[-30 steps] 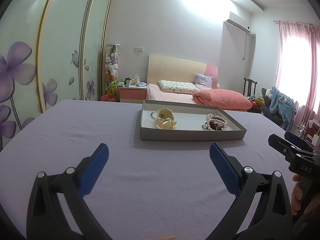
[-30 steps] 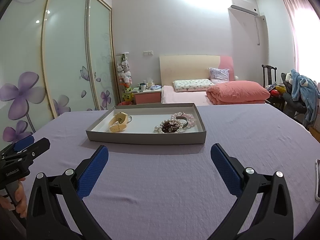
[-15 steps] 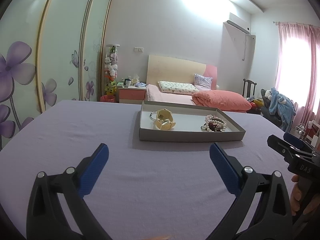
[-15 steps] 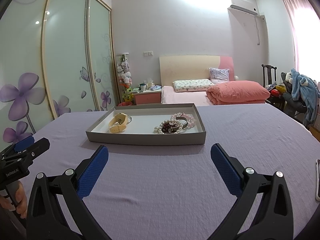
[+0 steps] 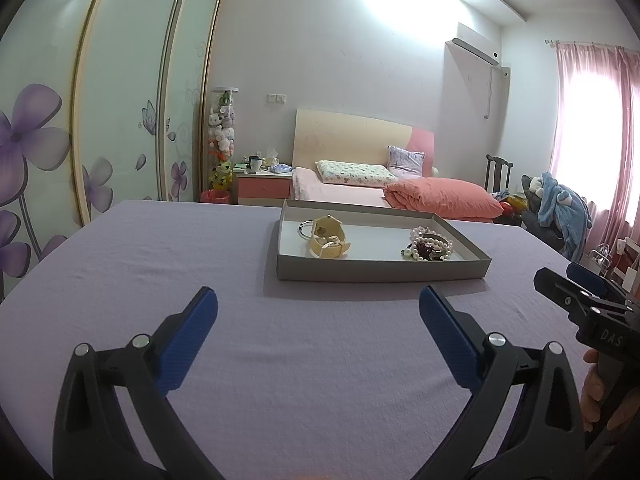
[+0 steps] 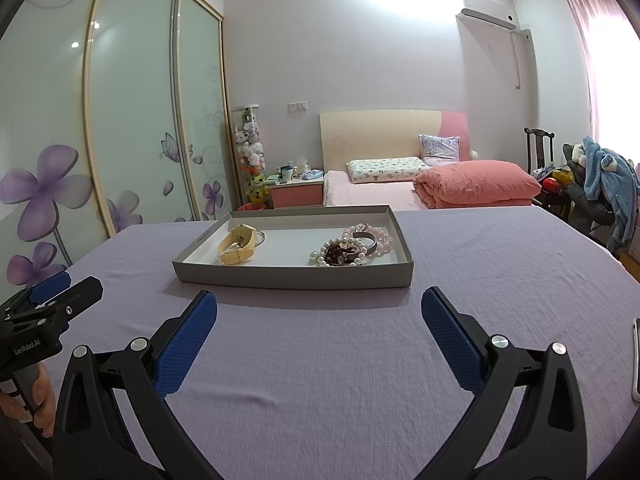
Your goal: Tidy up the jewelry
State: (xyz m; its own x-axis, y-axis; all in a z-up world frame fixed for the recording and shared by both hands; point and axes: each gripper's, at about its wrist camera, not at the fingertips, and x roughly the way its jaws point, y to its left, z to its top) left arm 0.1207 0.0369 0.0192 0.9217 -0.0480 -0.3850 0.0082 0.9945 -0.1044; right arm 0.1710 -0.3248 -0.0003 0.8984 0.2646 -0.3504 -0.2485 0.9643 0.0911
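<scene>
Fingers of both grippers stand wide apart and hold nothing: the left gripper (image 5: 318, 322) and the right gripper (image 6: 319, 324) hover low over the lavender-covered table (image 6: 320, 360), side by side, short of the tray (image 6: 294, 278), which lies toward 12 o'clock of both. All the jewelry sits inside that grey tray: a cream watch (image 6: 237, 245) with a silver ring (image 6: 261, 238) against it at the tray's 9 o'clock end, and a tangle of pearl, pink and dark bead bracelets (image 6: 352, 247) at its 3 o'clock end. This layout fits either pieces waiting to be sorted or pieces already put away, so I cannot tell the stage. Any pick from the heap would, I judge, call for closing on one strand only, lifting slowly so the others slip free, and clearing the tray wall on the way in
</scene>
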